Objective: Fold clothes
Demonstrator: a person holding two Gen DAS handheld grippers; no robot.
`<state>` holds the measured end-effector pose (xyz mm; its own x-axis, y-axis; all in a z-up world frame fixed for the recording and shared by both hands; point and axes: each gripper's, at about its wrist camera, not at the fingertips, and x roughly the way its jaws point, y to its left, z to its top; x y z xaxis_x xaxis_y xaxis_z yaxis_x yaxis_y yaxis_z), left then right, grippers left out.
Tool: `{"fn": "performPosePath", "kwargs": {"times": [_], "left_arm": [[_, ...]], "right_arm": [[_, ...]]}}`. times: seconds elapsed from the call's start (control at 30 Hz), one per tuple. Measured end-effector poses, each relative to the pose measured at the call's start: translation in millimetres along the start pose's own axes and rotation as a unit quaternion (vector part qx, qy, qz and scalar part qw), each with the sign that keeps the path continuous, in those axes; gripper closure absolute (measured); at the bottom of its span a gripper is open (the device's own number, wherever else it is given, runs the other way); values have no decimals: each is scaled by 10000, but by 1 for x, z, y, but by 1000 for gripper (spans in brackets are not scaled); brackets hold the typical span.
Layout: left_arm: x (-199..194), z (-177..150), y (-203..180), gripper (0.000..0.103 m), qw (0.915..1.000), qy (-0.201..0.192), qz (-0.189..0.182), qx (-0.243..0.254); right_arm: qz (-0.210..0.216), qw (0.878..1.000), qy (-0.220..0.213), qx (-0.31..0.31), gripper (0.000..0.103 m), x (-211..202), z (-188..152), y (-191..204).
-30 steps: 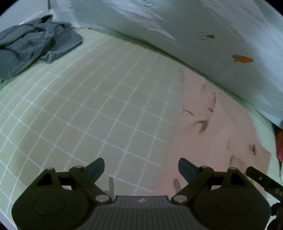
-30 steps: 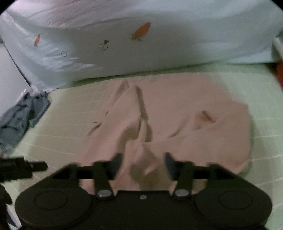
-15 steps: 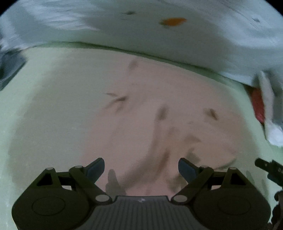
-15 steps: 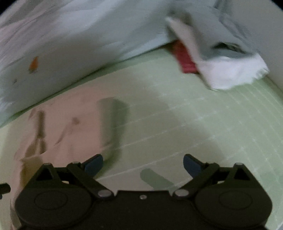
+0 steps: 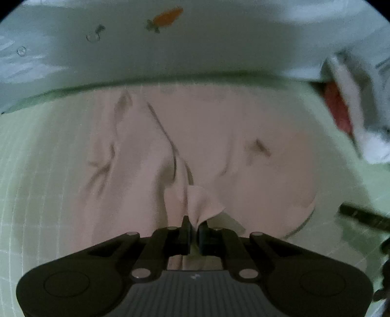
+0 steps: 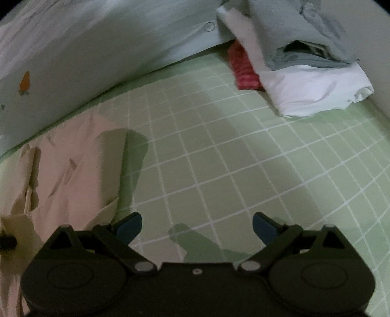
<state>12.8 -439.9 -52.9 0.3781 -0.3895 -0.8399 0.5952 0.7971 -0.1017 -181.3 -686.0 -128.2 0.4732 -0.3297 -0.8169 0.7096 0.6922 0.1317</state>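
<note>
Two grippers work over a green checked bed (image 6: 243, 151): the left gripper (image 5: 193, 228) has its fingers pinched on a fold of the pink cloth (image 5: 219, 136) spread before it. The right gripper (image 6: 197, 223) hangs wide and empty, cloth edge at its nine o'clock, clothes pile (image 6: 304, 80) at one o'clock against the pale duvet (image 6: 97, 48).

You will find no readable text, label, brand or number in either view; ahead of your claws, the pale blue bedding (image 5: 219, 44) carries only a printed orange carrot (image 5: 168, 17), a picture and not lettering.
</note>
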Motion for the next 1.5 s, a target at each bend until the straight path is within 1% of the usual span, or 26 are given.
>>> {"fn": "performPosePath", "kwargs": {"times": [0.07, 0.17, 0.27, 0.33, 0.37, 0.4, 0.47, 0.53, 0.57, 0.6, 0.63, 0.67, 0.7, 0.8, 0.9, 0.97, 1.1, 1.2, 1.3, 1.4, 1.5], "left_arm": [[-17, 11, 16, 97, 9994, -288, -132, -137], [-44, 31, 55, 97, 9958, -780, -220, -438], [-72, 53, 118, 97, 9873, -1333, -115, -856], [-85, 64, 167, 97, 9784, -1692, 310, -1145], [-91, 69, 192, 97, 9724, -1868, 536, -1288], [-91, 72, 217, 97, 9656, -1981, 806, -1479], [-84, 70, 269, 96, 9495, -2051, 1040, -2135], [-70, 64, 303, 88, 9386, -1938, 1197, -2593], [-61, 61, 314, 78, 9364, -1813, 1366, -2678], [-53, 56, 321, 61, 9365, -1674, 1527, -2677], [-48, 50, 325, 51, 9364, -1550, 1643, -2686], [-45, 43, 325, 33, 9349, -1519, 1647, -2753], [-43, 34, 325, 24, 9330, -1507, 1630, -2832], [-40, 7, 311, 20, 9373, -1354, 1277, -2946], [-41, -16, 285, 18, 9444, -1071, 1126, -2898], [-47, -30, 263, 17, 9507, -895, 1011, -2791], [-59, -56, 201, 16, 9638, -570, 857, -2461], [-71, -70, 158, 13, 9705, -465, 825, -2218], [-86, -84, 122, 12, 9756, -444, 911, -1947], [-100, -98, 93, 12, 9786, -410, 1089, -1697], [-114, -112, 74, 10, 9786, -356, 1283, -1572]], "right_arm": [[-15, 9999, 20, -99, 5, -2, -2, 11], [-91, 9995, 22, -311, 5, -5, -5, 28], [-212, 9981, 44, -570, 5, -9, -10, 49], [-295, 9968, 38, -747, 5, -12, -13, 63], [-344, 9957, 21, -854, 5, -14, -15, 71], [-409, 9945, 4, -960, 5, -16, -16, 77], [-558, 9918, -22, -1149, 5, -18, -17, 88], [-705, 9894, -32, -1267, 5, -20, -18, 97], [-762, 9887, -32, -1290, 5, -21, -17, 100], [-815, 9880, -31, -1312, 5, -22, -16, 103], [-868, 9873, -30, -1333, 5, -23, -16, 106], [-913, 9865, -30, -1359, 5, -24, -15, 108], [-942, 9859, -40, -1385, 5, -26, -14, 109], [-944, 9844, -94, -1479, 5, -31, -15, 113], [-822, 9851, -175, -1499, 1, -33, -13, 114], [-649, 9862, -290, -1498, 0, -38, -13, 114], [-201, 9867, -429, -1556, 0, -49, -20, 111], [59, 9860, -441, -1607, 0, -54, -27, 105], [281, 9833, -430, -1745, 0, -58, -37, 103], [439, 9780, -431, -1991, 0, -64, -53, 105], [646, 9755, -395, -2067, 0, -69, -69, 109]]}}
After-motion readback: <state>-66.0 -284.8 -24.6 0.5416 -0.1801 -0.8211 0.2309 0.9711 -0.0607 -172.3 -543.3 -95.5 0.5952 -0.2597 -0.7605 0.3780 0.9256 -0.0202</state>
